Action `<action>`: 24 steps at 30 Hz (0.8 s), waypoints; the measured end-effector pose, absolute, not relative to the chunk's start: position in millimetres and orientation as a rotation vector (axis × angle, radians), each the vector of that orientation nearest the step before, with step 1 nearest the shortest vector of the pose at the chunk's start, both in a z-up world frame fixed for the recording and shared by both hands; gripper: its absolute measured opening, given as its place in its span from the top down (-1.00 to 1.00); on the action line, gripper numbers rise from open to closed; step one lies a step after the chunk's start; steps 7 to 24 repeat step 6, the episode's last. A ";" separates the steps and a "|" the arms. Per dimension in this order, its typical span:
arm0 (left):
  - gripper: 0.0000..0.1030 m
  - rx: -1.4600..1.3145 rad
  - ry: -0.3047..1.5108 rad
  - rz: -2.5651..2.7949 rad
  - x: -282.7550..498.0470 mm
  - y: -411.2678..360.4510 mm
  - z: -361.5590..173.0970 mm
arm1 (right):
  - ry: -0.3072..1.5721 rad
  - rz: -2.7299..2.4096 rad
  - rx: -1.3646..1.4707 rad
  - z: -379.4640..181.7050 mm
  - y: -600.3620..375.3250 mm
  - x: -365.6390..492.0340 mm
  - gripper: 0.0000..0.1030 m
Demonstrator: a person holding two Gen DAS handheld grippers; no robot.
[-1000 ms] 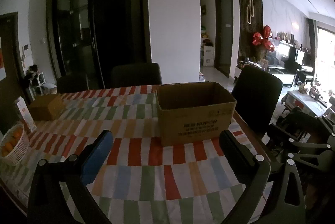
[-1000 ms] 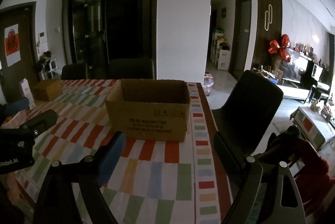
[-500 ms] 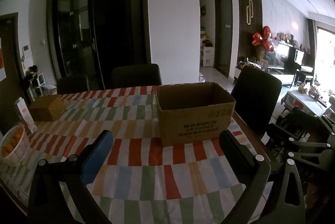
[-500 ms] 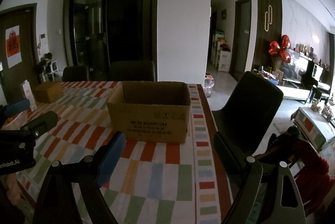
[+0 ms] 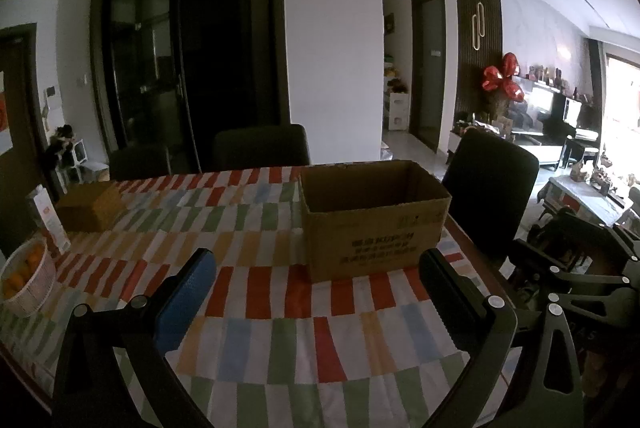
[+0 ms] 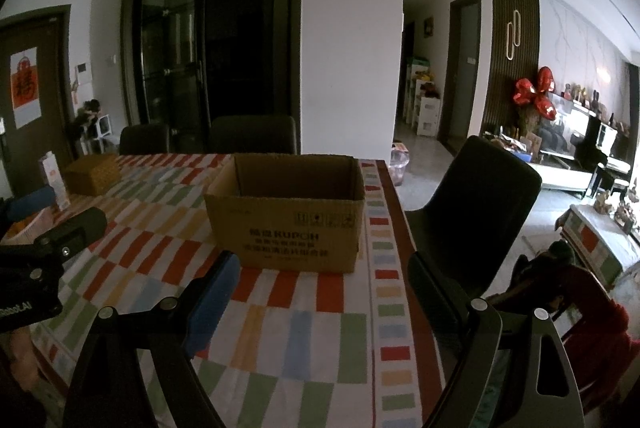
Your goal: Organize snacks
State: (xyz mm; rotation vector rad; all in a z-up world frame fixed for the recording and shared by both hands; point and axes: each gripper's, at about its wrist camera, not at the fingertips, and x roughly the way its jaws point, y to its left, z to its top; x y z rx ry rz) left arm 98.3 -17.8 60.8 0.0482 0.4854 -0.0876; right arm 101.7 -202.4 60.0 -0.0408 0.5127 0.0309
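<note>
Corrugated brown open-topped cardboard box looks light, stiff; grip a top rim wall. Left hand-held gripper and right hand-held gripper both gape, holding nothing.

A counter draped in a cloth of red, orange, green and blue blocks carries an open cardboard box, which stands upright near the counter's right edge. Well to the left of the box sits a closed woven brown case. Just left of that case a slim white carton stands upright, and nearer the camera than the carton rests a white basket of oranges.
</note>
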 end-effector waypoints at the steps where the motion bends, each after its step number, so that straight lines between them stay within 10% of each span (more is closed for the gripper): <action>1: -1.00 0.046 0.488 -0.087 98.8 -18.1 60.8 | 0.514 0.031 -0.041 59.3 -202.2 101.5 -0.68; 24: -1.00 0.044 0.493 -0.084 99.0 -18.3 61.1 | 0.519 0.028 -0.043 56.6 -202.0 101.0 -0.68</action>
